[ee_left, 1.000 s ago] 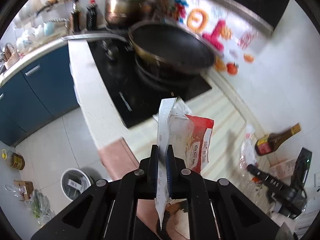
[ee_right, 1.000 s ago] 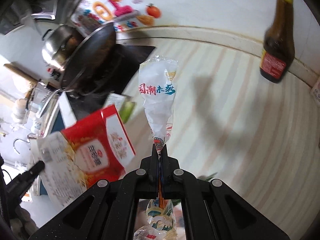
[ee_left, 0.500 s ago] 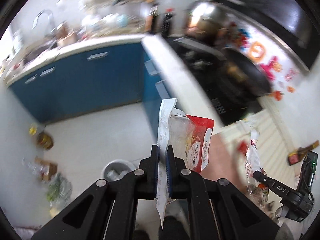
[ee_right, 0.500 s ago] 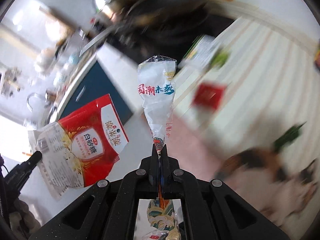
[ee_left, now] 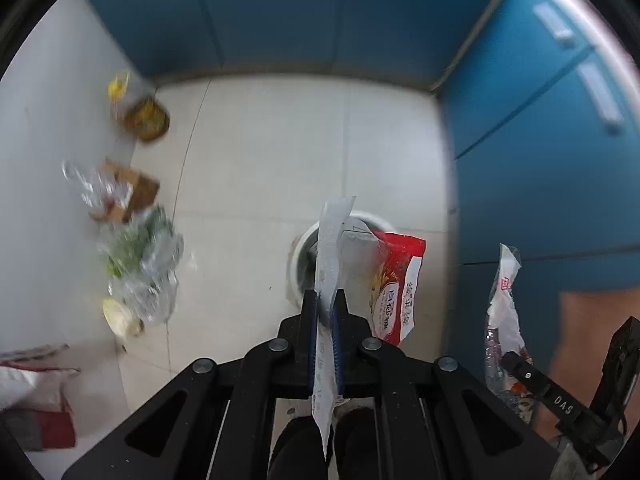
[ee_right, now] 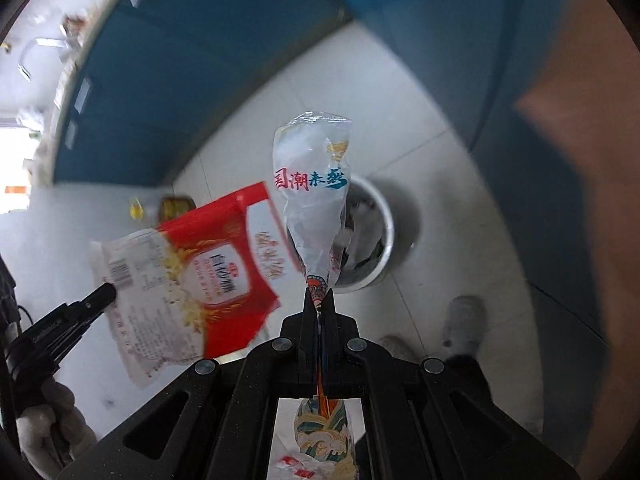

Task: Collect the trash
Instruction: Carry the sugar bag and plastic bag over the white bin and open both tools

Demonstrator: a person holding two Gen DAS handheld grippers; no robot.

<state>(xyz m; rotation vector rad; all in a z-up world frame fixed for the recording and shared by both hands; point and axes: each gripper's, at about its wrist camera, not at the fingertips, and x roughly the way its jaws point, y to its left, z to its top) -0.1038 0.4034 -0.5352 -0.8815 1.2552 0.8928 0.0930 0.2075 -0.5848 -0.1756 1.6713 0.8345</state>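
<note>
Over the white floor (ee_left: 256, 168) by blue cabinets (ee_left: 520, 140), left gripper (ee_left: 325, 300) pointing down, jaws clamped on the edge of a red sugar bag (ee_left: 394, 280), bag hanging right above a white bin (ee_right: 380, 216). Beside it, right gripper (ee_right: 319, 304) tilted down with jaws pinched together on the neck of a clear wrapper (ee_right: 314, 200), wrapper in front of the bin's mouth, trash visible inside. Off by the wall, a heap of bags (ee_left: 140, 264), a box (ee_left: 132, 192) and a jar (ee_left: 146, 120), all blurred.
</note>
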